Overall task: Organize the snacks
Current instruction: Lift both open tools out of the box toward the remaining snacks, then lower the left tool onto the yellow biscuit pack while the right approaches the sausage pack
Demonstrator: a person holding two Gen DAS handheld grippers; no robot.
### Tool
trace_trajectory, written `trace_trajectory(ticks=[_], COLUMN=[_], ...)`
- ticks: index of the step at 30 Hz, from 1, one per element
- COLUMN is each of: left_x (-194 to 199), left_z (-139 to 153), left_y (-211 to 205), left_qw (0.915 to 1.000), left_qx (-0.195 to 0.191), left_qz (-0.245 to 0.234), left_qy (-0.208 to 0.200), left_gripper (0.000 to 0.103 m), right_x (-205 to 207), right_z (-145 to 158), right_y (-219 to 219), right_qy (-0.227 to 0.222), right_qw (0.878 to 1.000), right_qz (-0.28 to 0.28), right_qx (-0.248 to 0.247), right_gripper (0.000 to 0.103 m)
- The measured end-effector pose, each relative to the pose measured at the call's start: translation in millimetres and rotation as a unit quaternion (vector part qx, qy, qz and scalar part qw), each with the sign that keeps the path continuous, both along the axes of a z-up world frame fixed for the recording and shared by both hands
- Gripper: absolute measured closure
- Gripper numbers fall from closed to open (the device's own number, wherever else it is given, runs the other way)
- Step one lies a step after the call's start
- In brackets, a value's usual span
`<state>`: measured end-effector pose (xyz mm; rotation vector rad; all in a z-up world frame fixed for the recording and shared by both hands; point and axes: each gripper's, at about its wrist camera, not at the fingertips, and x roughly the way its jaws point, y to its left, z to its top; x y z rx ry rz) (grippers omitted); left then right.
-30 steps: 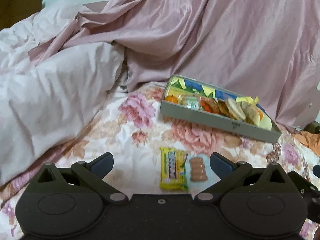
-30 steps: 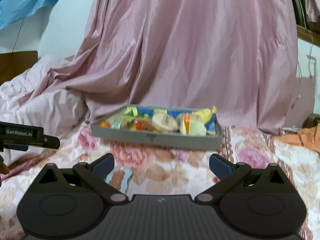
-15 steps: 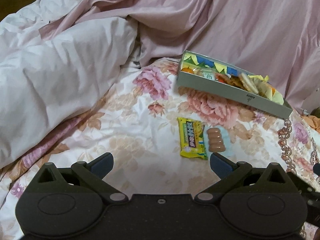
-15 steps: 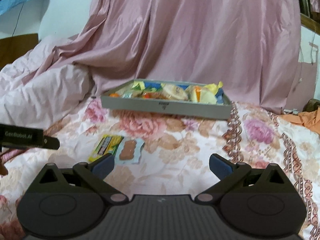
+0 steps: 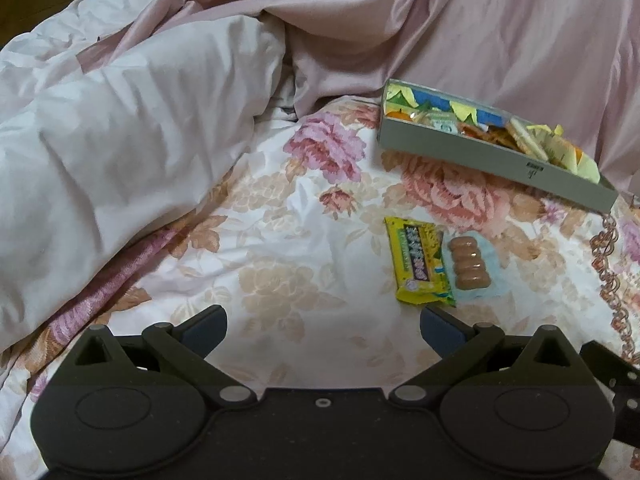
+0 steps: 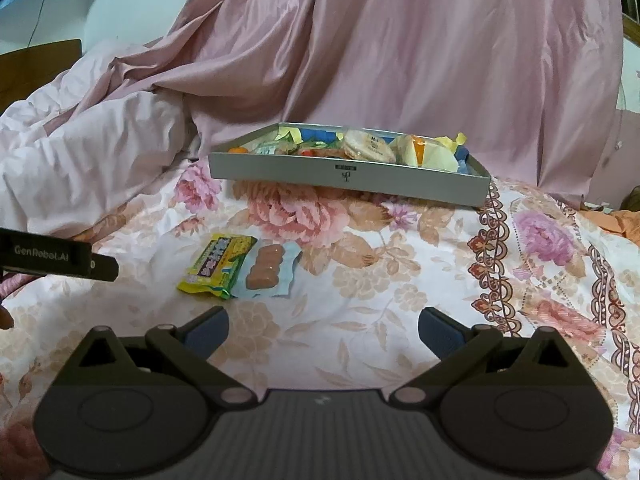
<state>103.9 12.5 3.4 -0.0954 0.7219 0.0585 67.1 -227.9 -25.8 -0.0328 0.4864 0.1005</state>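
Note:
A yellow snack packet (image 5: 418, 266) and a clear packet of small sausages (image 5: 470, 266) lie side by side on the floral bedsheet. They also show in the right wrist view: the yellow packet (image 6: 218, 264) and the sausage packet (image 6: 268, 268). Behind them a grey tray (image 5: 480, 156) (image 6: 348, 178) holds several wrapped snacks. My left gripper (image 5: 322, 328) is open and empty, short of the packets and to their left. My right gripper (image 6: 322, 328) is open and empty, short of them and to their right.
A pale pink duvet (image 5: 120, 140) is heaped at the left. Pink satin cloth (image 6: 400, 52) hangs behind the tray. The left gripper's body (image 6: 56, 258) juts in at the left edge of the right wrist view. Orange cloth (image 6: 624, 224) lies at far right.
Both grippers have drawn back and risen, so both packets and more of the sheet are in view. Both stay open. The packets and tray have not moved.

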Motion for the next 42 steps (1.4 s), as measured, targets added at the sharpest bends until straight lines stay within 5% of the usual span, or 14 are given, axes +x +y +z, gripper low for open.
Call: trace_trajectory(ticks=[18, 42], left_x=[40, 84], left_z=[-8, -21], left_y=[-12, 9], left_qw=[0.9979, 0.999], left_qx=[0.05, -0.005], left_qz=[-0.018, 0.008], left_qy=[-0.038, -0.044], left_gripper=[0.001, 0.001], right_x=[57, 180], right_z=[-20, -46], right_y=[15, 55], right_qy=[0.039, 0.078], right_qw=[0.998, 0.995], right_qz=[0.032, 0.022], right_qx=[-0.029, -0.048], right_gripper=[0.0, 0.0])
